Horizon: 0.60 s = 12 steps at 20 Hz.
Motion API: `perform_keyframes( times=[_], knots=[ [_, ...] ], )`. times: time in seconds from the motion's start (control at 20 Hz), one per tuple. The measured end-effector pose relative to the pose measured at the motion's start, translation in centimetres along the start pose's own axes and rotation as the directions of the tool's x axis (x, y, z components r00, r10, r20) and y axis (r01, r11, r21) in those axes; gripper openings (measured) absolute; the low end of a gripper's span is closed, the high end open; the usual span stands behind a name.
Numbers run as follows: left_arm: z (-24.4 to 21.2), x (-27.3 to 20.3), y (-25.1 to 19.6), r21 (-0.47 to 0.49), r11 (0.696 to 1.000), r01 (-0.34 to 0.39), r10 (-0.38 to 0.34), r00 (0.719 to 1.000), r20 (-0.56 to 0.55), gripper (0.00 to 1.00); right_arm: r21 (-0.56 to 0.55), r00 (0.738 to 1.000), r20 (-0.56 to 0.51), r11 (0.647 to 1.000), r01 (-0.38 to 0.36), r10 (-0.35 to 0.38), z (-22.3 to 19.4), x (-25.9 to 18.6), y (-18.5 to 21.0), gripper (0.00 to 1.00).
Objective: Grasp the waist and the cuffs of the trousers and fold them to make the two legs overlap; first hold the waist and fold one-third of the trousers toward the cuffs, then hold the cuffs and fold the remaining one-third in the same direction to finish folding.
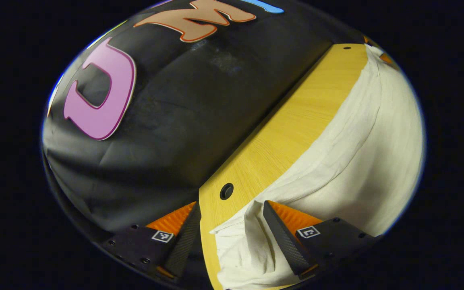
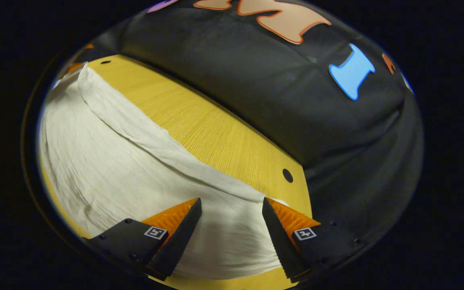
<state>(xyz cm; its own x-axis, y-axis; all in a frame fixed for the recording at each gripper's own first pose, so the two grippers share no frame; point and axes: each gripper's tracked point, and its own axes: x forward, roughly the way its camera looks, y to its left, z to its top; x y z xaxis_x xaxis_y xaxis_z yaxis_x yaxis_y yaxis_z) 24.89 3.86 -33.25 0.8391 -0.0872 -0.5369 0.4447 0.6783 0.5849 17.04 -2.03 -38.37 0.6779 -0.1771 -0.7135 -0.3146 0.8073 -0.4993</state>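
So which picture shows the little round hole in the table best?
The left gripper view: the hole sits big and close by the trousers. In the right gripper view the hole looks smaller, near the table's edge.

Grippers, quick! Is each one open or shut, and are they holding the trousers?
Left gripper: open, jaws apart over a corner of the trousers, holding nothing.
Right gripper: open, above the trousers, holding nothing.

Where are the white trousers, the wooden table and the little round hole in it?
trousers (image 2: 107,169): right gripper view, middle of the cloth.
table (image 2: 199,121): right gripper view, bare top beyond the cloth.
hole (image 1: 226,191): left gripper view, its dark centre.
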Motion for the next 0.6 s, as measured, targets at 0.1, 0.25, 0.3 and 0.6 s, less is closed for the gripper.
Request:
perform_keyframes(
  times=[0.1,0.25,0.3,0.6],
  knots=[
    [0.7,-1.0,0.6,-0.056,0.998,0.001,-0.001,1.000,0.008,0.95,0.118,1.000,0.021,0.993,0.004,-0.006,0.5,-1.1,-0.5,0.98],
    [1.6,-0.7,0.5,-0.204,0.979,-0.004,0.009,1.000,0.024,0.95,0.260,0.996,0.072,0.965,0.032,-0.053,1.0,-3.4,-2.8,0.98],
    [2.1,-0.8,0.6,-0.246,0.969,-0.004,0.012,0.999,0.030,0.95,0.296,0.995,0.084,0.955,0.033,-0.060,1.0,-4.0,-3.3,1.00],
    [5.0,-3.2,0.7,-0.377,0.926,0.010,0.012,0.998,0.056,0.96,0.445,0.994,0.075,0.895,0.039,-0.080,-2.9,-4.8,-7.6,0.98]
  ],
)
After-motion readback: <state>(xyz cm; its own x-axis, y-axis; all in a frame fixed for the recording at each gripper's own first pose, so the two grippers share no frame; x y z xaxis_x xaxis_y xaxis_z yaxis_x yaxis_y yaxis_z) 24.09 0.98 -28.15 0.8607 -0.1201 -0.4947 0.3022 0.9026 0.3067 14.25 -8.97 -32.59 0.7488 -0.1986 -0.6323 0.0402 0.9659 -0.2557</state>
